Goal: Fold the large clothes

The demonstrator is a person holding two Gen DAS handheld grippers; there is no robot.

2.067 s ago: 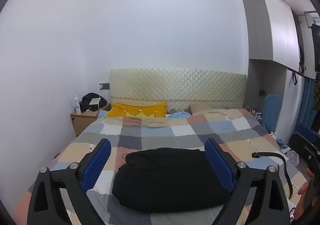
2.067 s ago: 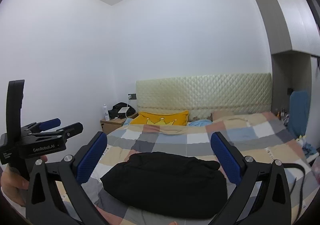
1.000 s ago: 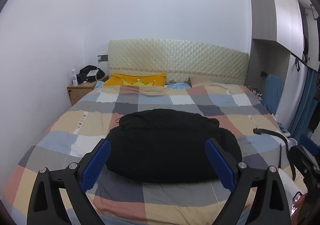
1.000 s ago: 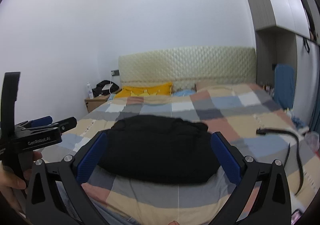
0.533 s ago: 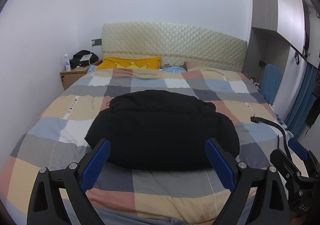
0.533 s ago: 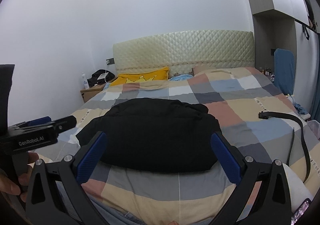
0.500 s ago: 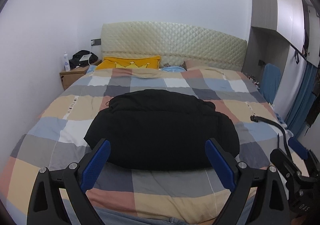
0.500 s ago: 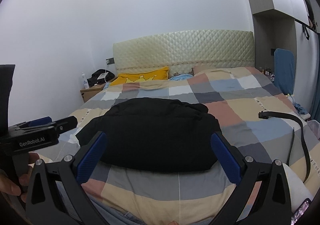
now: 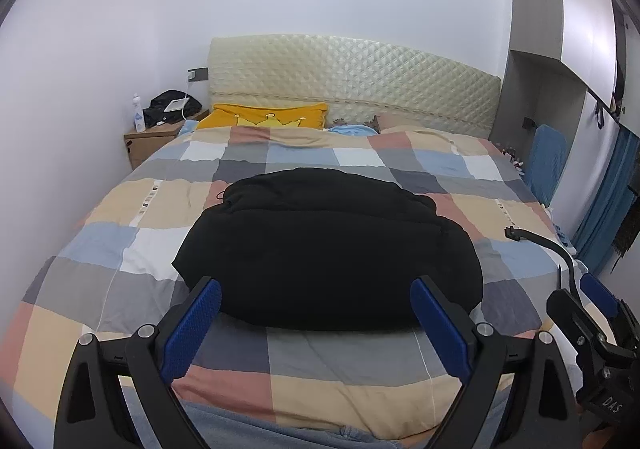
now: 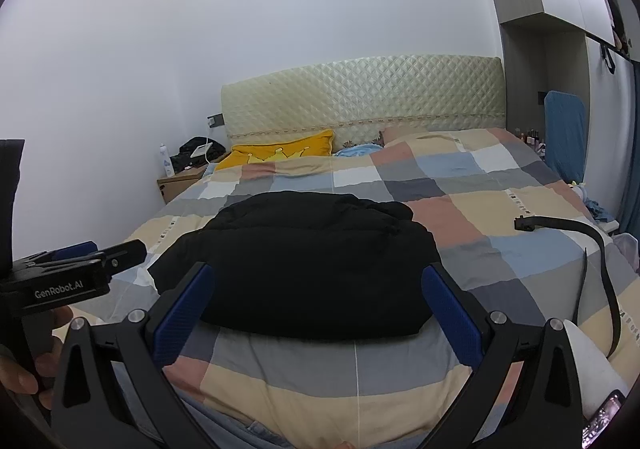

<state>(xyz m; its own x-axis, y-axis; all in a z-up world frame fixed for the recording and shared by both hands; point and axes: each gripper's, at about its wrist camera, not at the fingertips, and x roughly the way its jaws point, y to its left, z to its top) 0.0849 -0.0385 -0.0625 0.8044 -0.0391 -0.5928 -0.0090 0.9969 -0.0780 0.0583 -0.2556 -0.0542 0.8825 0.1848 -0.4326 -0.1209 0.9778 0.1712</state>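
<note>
A bulky black garment [image 9: 328,249] [image 10: 296,269] lies in a rounded heap on the middle of the checked bed cover [image 9: 100,249] [image 10: 520,245]. My left gripper [image 9: 316,313] hovers open over the bed's near edge, short of the garment's front rim, its blue pads [image 9: 192,325] wide apart. My right gripper [image 10: 316,297] is open too, its blue pads [image 10: 452,313] spread before the garment. Neither holds anything. In the right wrist view the left gripper [image 10: 92,257] shows at the left edge, held by a hand [image 10: 24,365]. The left wrist view shows the right gripper [image 9: 600,313] low at the right edge.
A black belt [image 10: 592,245] [image 9: 560,249] lies on the bed's right side. A yellow crown pillow [image 9: 264,117] and a quilted headboard [image 9: 360,81] stand at the far end. A wooden nightstand [image 9: 148,141] with a bottle is far left. Wardrobe [image 9: 560,61] and blue fabric stand right.
Both cameras have tilted down and come closer to the bed, so the black garment fills more of each view. Both grippers stayed open.
</note>
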